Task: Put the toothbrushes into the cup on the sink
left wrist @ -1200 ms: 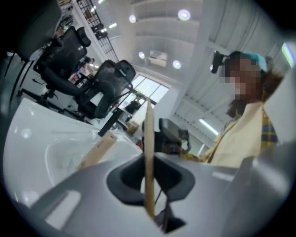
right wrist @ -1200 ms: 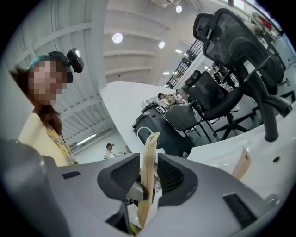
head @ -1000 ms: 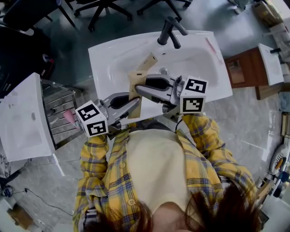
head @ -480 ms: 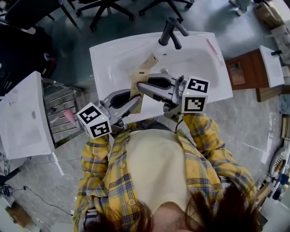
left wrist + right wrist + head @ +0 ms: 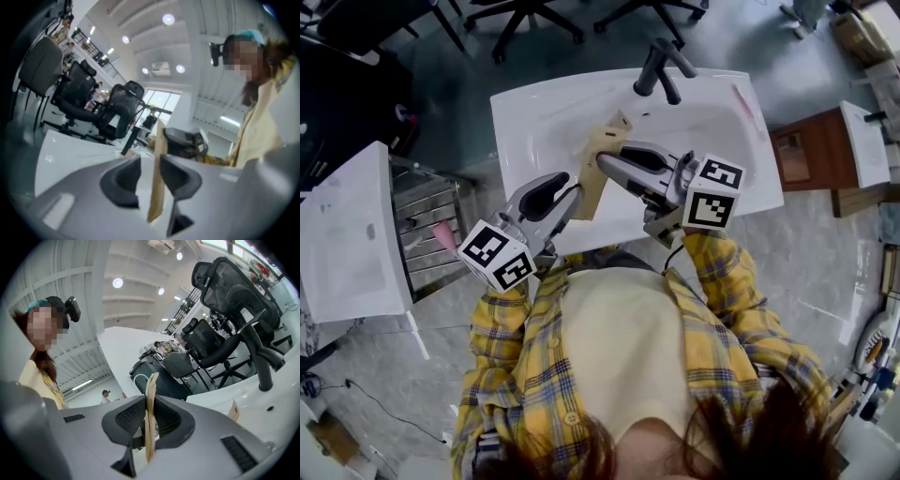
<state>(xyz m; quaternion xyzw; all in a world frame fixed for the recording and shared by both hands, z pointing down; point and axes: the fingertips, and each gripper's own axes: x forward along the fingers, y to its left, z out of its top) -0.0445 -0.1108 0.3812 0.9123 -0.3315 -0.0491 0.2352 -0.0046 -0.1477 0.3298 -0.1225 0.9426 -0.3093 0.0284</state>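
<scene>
A flat brown cardboard package (image 5: 592,167) hangs over the white sink (image 5: 534,112), edge-on in both gripper views (image 5: 158,140) (image 5: 151,385). My right gripper (image 5: 606,161) (image 5: 149,420) is shut on it, both ribbed pads pressing the card. My left gripper (image 5: 575,194) (image 5: 149,176) has just been opening its jaws. The card's lower end still stands between them, with a clear gap to the left pad. A small tan card scrap (image 5: 617,122) (image 5: 233,410) lies in the basin. A thin pink stick (image 5: 741,94) rests on the sink's right rim.
A dark faucet (image 5: 661,66) rises at the sink's back edge. A second white basin (image 5: 352,244) and a metal rack (image 5: 427,225) stand to the left, a wooden cabinet (image 5: 806,150) to the right. Office chairs (image 5: 525,14) stand behind.
The left gripper's jaws have spread apart and it has drawn back toward the lower left. The right gripper and the card have shifted slightly toward the faucet.
</scene>
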